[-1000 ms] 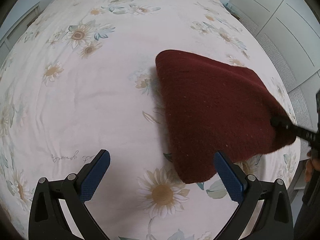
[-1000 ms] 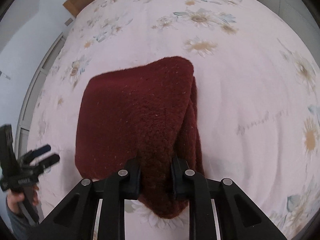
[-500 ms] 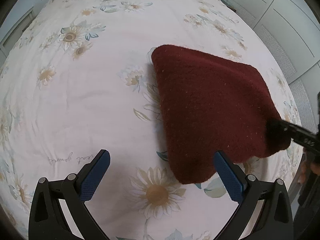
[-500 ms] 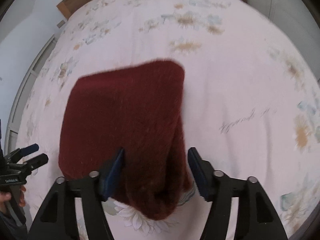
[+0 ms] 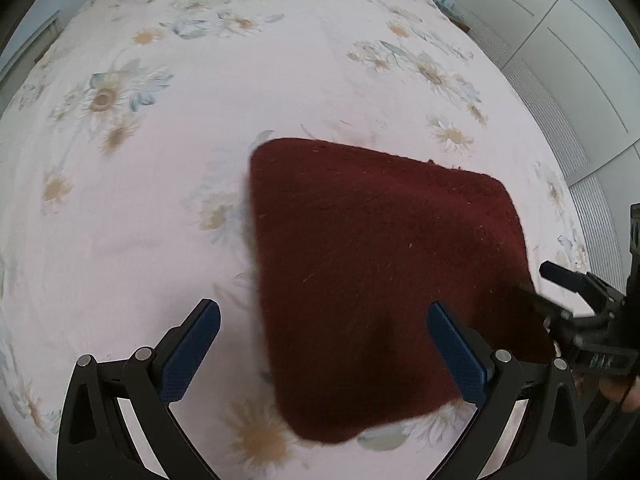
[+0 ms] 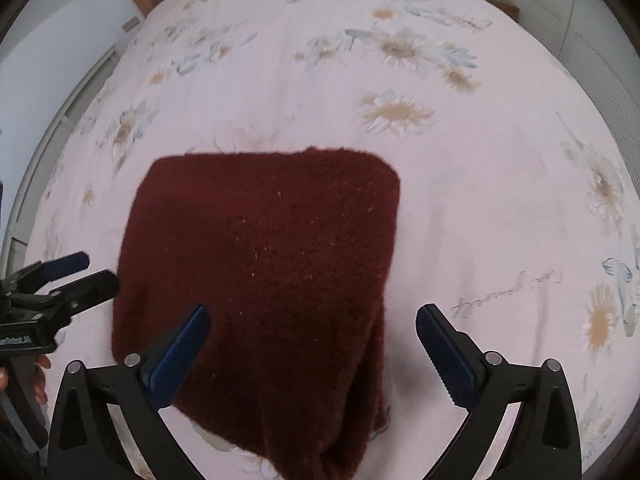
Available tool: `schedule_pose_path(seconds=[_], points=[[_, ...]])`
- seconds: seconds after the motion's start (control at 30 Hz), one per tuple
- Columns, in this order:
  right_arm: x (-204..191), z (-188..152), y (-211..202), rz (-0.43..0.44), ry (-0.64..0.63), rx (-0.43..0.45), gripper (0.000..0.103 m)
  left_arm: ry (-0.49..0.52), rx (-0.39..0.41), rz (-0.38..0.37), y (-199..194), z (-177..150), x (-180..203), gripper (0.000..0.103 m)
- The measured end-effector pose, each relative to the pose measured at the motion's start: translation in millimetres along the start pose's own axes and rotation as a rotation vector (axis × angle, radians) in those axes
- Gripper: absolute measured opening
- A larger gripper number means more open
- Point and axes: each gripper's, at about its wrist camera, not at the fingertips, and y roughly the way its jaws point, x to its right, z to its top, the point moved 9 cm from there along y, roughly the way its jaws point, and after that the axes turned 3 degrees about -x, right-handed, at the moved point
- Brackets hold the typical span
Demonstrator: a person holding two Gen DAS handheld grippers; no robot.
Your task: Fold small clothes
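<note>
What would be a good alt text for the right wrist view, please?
A folded dark red knitted garment lies on a pink floral bedsheet, below the right gripper, whose blue-padded jaws are opening and press on nothing. The left gripper shows at the left edge.

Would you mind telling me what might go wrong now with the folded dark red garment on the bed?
The right gripper is opening its jaws over the dark red garment; its fuzzy pile may catch on a pad and drag the fold open. The garment lies near the bed's front edge, so a nudge could slide it off.
</note>
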Motion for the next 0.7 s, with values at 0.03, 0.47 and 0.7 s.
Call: schedule_pose_path(seconds=[0.03, 0.47, 0.7], points=[[-0.1, -0.5, 5.8, -0.004, -0.001, -0.007, 0.103, -0.003, -0.013, 0.005, 6.8, -0.1, 1.5, 0.102], [15.4, -25.4, 61.3, 0.049, 0.018, -0.071, 0.103, -0.019, -0.07, -0.002, 71.5, -32.1, -8.9, 0.103], [15.9, -32.4, 70.5, 0.152, 0.078, -0.073, 0.101, -0.02, -0.057, -0.039, 76.2, -36.5, -13.6, 0.103]])
